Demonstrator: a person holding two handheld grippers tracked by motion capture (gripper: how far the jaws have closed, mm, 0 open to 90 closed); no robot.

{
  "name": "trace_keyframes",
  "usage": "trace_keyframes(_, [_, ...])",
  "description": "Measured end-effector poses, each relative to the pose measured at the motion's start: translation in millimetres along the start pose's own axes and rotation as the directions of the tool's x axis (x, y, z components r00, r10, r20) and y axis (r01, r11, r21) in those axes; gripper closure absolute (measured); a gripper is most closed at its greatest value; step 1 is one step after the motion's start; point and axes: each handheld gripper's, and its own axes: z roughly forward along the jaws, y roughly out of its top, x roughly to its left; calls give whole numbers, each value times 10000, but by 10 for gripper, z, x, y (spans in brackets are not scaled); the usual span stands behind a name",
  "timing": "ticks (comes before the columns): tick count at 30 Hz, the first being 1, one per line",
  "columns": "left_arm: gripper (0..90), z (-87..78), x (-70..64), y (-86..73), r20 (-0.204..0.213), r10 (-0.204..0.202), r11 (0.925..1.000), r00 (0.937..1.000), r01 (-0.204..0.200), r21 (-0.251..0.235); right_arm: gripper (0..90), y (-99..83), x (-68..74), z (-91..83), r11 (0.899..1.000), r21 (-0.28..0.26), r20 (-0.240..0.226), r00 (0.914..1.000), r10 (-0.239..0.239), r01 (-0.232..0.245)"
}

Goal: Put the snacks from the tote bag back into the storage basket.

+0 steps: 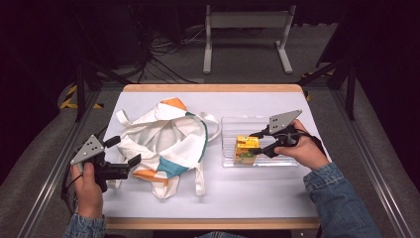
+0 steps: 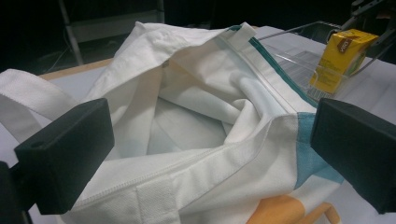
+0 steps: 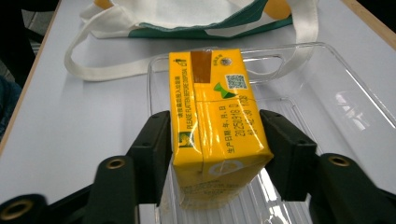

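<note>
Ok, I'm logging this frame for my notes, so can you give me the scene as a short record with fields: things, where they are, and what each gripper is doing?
surface: white table
bag: white tote bag with teal and orange patches, lying left of centre, mouth open
tray: clear plastic tray, right of the bag
carton: yellow drink carton, in the tray
left gripper: open, jaws spread at the bag's near edge
right gripper: shut on the carton, one jaw on each side
</note>
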Motion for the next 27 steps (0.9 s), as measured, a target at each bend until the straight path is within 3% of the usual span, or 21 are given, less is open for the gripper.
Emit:
trace_keyframes(6, [5, -6, -3, 1, -6, -19, 10000, 10000, 19, -7, 324, 48, 78, -140, 9937, -917, 421, 9967, 688, -648])
trace_keyframes(11, [5, -15, -3, -1, -36, -52, 10000, 10000, 52, -6, 275, 125, 195, -407, 9805, -1615, 1472, 9797, 1363, -1122])
trace_keyframes(12, [5, -15, -3, -1, -36, -52, 10000, 10000, 52, -6, 275, 125, 195, -407, 9805, -1615, 1472, 9797, 1363, -1122])
trace_keyframes(13, [5, -18, -1, -1, -40, -29, 10000, 10000, 29, 0, 268, 127, 247, -526, 9725, -1876, 1872, 9669, 1733, -1379])
trace_keyframes(15, [5, -23, -5, -4, -45, -31, 10000, 10000, 31, 27, 264, 116, 296, -622, 9689, -2013, 2238, 9563, 1882, -1436])
trace_keyframes(16, [4, -23, -5, -4, -45, -31, 10000, 10000, 31, 27, 264, 116, 296, -622, 9689, -2013, 2238, 9563, 1882, -1436])
trace_keyframes(22, [4, -27, 5, -6, -5, -41, 10000, 10000, 41, 32, 253, 32, 445, -867, 9512, -2464, 3135, 9135, 2595, -1856])
trace_keyframes(24, [4, -27, 10, -12, 48, -118, 9999, 9999, 117, 54, 244, -15, 499, -929, 9445, -2605, 3407, 8963, 2840, -2002])
trace_keyframes(27, [3, -24, 13, -23, 39, -153, 9998, 9999, 152, 112, 234, -118, 576, -1017, 9385, -2661, 3963, 8625, 3146, -2201])
